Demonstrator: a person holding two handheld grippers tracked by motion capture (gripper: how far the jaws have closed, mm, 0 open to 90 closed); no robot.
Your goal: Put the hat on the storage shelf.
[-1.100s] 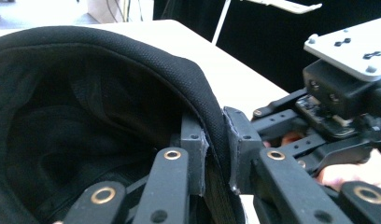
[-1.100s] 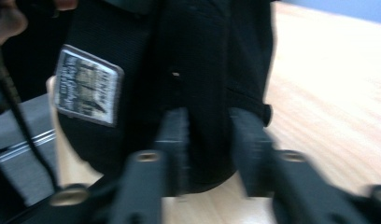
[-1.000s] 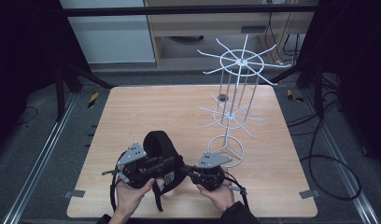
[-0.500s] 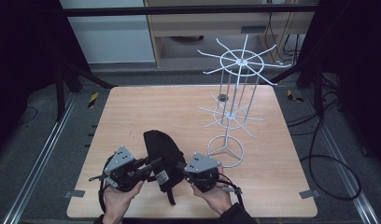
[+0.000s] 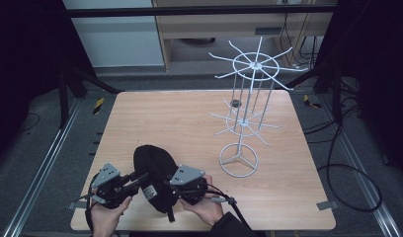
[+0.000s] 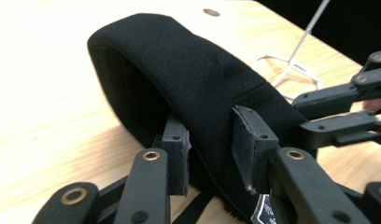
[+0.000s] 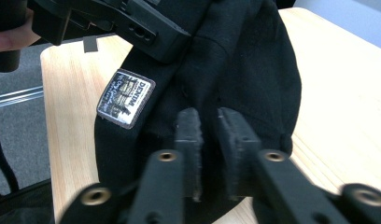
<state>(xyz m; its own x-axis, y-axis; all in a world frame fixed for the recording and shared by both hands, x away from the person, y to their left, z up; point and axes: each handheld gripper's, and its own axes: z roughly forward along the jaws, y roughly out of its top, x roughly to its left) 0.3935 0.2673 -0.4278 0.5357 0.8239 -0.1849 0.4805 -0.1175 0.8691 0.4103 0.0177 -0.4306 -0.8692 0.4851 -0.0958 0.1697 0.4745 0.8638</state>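
Observation:
A black cap lies on the wooden table near its front edge, with a woven label on its band. My left gripper comes in from the cap's left. Its jaws have just been opening, and the cap's rim stands between the parted pads, one inside and one outside. My right gripper is at the cap's right. Its jaws have just been opening too; a narrow gap shows between its pads, right against the black fabric.
A white wire display rack with spoked arms stands on a ring base at the right, close to my right hand. Dark frame posts and cables surround the table. Bare wood stretches behind the cap.
Both grippers and the cap have shifted left and toward the front edge. The left gripper has pulled farther left of the cap, which now rests lower on the table.

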